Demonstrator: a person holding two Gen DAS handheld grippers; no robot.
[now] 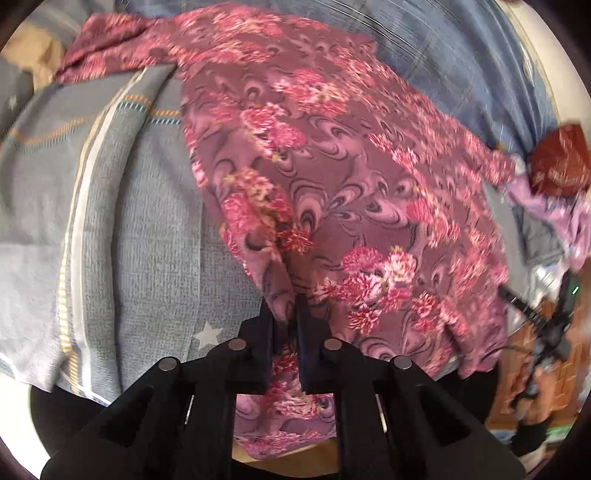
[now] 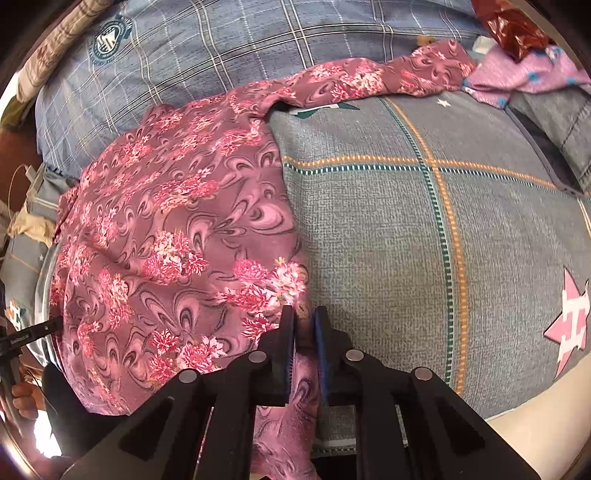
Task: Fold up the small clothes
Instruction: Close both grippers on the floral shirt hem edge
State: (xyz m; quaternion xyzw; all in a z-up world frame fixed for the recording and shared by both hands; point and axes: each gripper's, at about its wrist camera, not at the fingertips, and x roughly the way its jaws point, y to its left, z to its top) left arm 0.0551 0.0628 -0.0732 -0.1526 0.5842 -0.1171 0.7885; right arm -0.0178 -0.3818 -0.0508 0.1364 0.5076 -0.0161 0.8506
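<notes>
The floral garment (image 1: 332, 177), a mauve cloth printed with pink and red blossoms, lies spread on a bed over a grey bedspread (image 1: 140, 240) with orange and teal dashed lines and white stars. One long part of it trails away toward the far side of the bed, where it ends just beside a crumpled lilac cloth (image 2: 524, 74) with blue marks. A dark red crinkled wrapper (image 2: 513, 26) sits on that lilac cloth.

The left hand-held gripper (image 1: 286, 314) is closed on the near edge of the garment: its two black fingers stand almost together, with a fold of the printed cloth pinched between them and more cloth hanging below. The right hand-held gripper (image 2: 304, 321) also grips the garment's near edge, at the corner where the garment meets the grey bedspread; a bunched bit of fabric fills the narrow gap between its blue-padded fingers.

Behind the garment lies a blue checked quilt (image 2: 240, 44) bearing a round teal badge. The left view is blurred toward its right side.
</notes>
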